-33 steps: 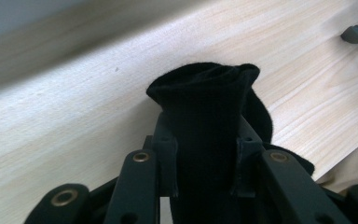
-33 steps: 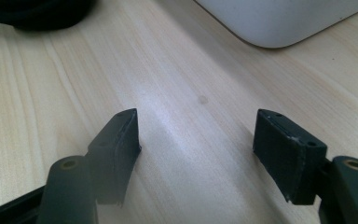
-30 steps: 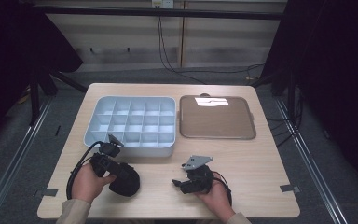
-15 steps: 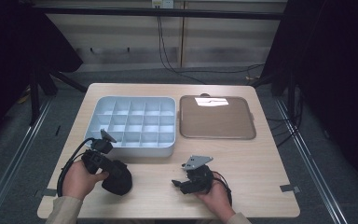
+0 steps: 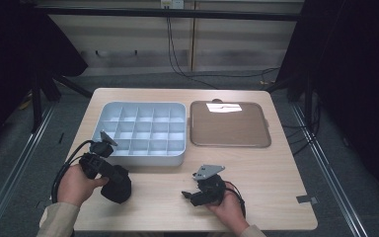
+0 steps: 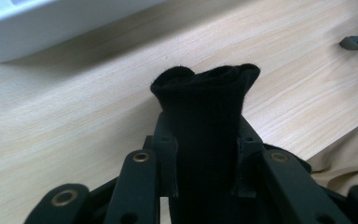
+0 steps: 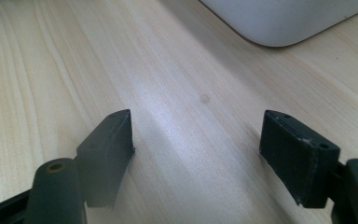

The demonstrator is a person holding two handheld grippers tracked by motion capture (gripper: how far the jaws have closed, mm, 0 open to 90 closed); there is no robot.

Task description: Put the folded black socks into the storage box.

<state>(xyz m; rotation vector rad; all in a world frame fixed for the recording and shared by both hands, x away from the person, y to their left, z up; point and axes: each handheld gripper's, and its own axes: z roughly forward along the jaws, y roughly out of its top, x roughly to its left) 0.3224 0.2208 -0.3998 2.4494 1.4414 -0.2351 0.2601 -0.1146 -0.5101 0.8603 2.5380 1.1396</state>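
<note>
Left gripper (image 5: pixel 112 174) has shifted leftward, jaws clamped on a black cloth bundle (image 6: pixel 204 116) near the table's front edge. Right gripper (image 7: pixel 196 156) rests open, empty. Risk: shallow pinch could let fabric slip during lifting.

spread tongs (image 7: pixel 196 144) over bare wooden table (image 7: pixel 51 60), grey tray corner (image 7: pixel 279 18)

Lab: dark curtains (image 5: pixel 370 74), floor rails (image 5: pixel 24 153), cables (image 5: pixel 177 54).

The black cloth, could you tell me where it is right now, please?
The black cloth is clamped in the left gripper at the table's near-left, just in front of the compartment tray.
</note>
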